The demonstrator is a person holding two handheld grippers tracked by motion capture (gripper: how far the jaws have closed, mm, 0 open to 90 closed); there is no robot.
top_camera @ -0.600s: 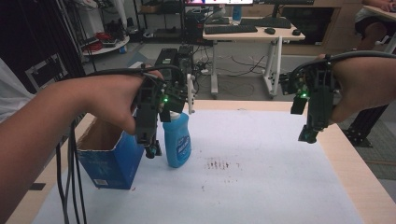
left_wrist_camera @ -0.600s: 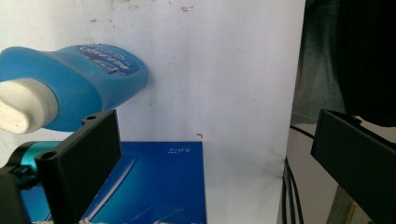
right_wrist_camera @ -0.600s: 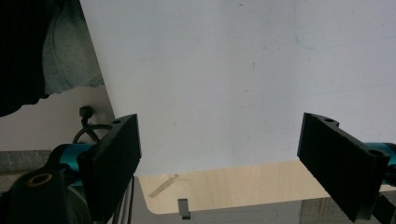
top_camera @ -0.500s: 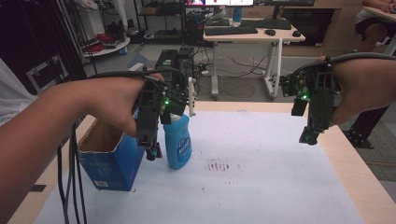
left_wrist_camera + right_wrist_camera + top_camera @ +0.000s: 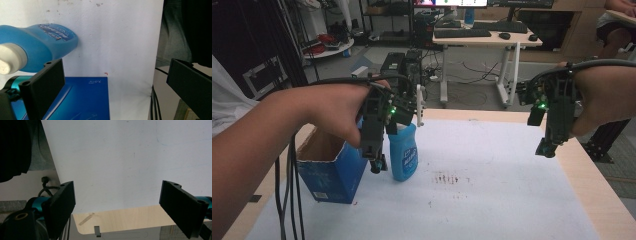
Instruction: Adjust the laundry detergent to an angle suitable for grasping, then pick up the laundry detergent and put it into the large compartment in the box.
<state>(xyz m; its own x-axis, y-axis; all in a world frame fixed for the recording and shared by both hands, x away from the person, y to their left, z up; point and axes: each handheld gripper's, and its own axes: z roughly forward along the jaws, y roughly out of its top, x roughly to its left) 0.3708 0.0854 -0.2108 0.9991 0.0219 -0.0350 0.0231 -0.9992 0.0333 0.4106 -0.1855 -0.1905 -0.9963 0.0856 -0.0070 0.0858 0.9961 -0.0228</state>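
Note:
A blue bottle with a white cap stands upright on the white sheet, close to an open blue cardboard box. My left gripper points down between box and bottle, its tips near the box's right wall. In the left gripper view its jaws stand wide open with nothing between them; the bottle lies outside the left jaw, and the box is below. My right gripper hangs open over the sheet's right edge, with nothing between its jaws.
The wooden table edge runs along the right of the sheet. Cables trail from the left gripper past the box. Faint reddish marks dot the sheet's middle. A desk with a keyboard stands beyond the table.

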